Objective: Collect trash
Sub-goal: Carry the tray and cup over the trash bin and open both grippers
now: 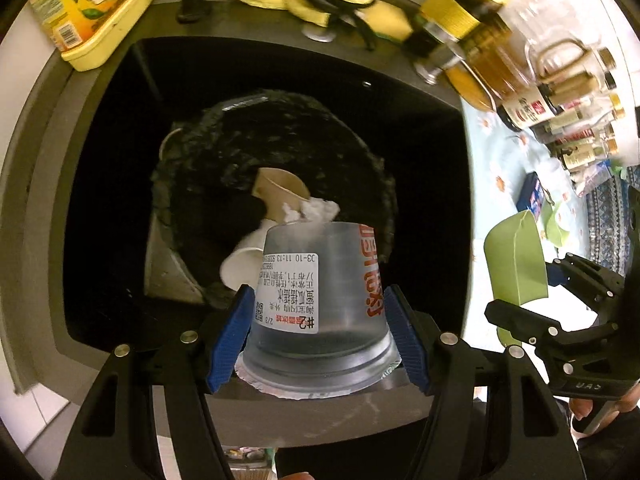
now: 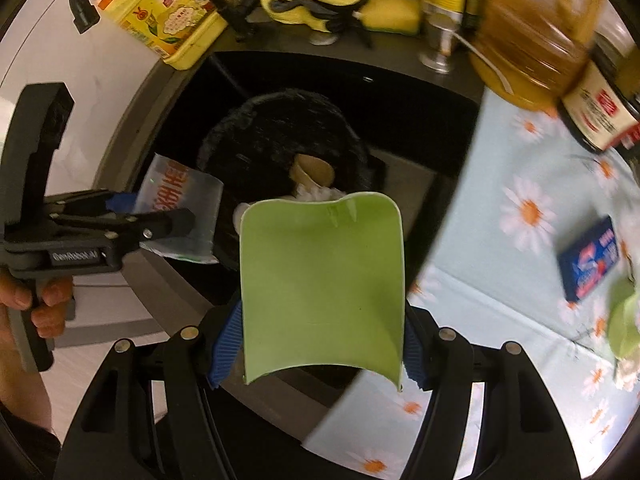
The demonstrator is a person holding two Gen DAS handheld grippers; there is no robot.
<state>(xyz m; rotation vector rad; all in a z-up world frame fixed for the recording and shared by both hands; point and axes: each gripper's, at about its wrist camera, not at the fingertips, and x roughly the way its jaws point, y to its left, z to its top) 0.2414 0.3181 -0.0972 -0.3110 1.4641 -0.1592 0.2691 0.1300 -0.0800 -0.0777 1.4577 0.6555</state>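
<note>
Left tool [image 1: 320, 336] clenched on clear plastic cup [image 1: 320, 300], right tool [image 2: 320, 344] clenched on green cup [image 2: 320, 292], both at frame centre above black-bagged bin [image 1: 280, 152].

Warm indoor light, sink interior very dark, heavy fisheye bending, motion blur toward edges

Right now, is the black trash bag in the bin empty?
No, the trash bag already holds a brown paper cup, a white cup and crumpled white tissue.
</note>
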